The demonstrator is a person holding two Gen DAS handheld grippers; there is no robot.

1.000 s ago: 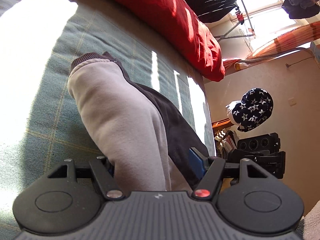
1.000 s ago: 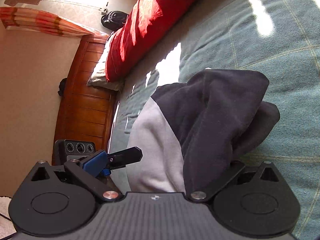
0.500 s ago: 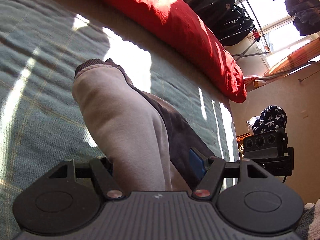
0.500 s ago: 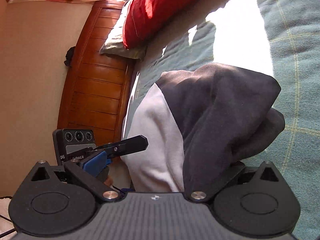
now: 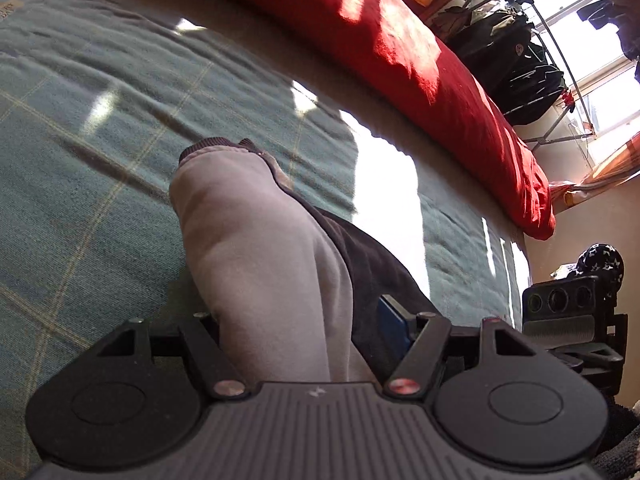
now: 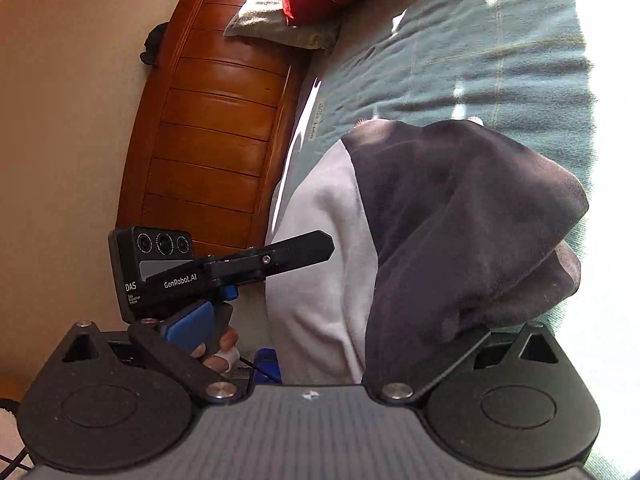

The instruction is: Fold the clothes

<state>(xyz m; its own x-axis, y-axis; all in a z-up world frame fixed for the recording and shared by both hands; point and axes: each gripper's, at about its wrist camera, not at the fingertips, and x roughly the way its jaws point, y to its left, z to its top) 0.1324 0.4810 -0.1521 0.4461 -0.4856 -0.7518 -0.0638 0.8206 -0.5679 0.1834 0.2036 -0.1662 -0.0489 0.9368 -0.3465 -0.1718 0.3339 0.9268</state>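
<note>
A bed with a teal checked blanket [image 5: 120, 168] and a red duvet [image 5: 400, 52] along its far side fills both views. A grey-and-black sweatshirt [image 5: 260, 264] hangs bunched above the blanket, one end pinched in the left gripper [image 5: 316, 332], the other clamped in the right gripper [image 6: 352, 344]. Carried like this, it is not yet a flat, finished fold; laying and smoothing remain.

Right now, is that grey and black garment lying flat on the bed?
No. The garment hangs bunched, pinched by the left gripper and right gripper above the blanket.
</note>
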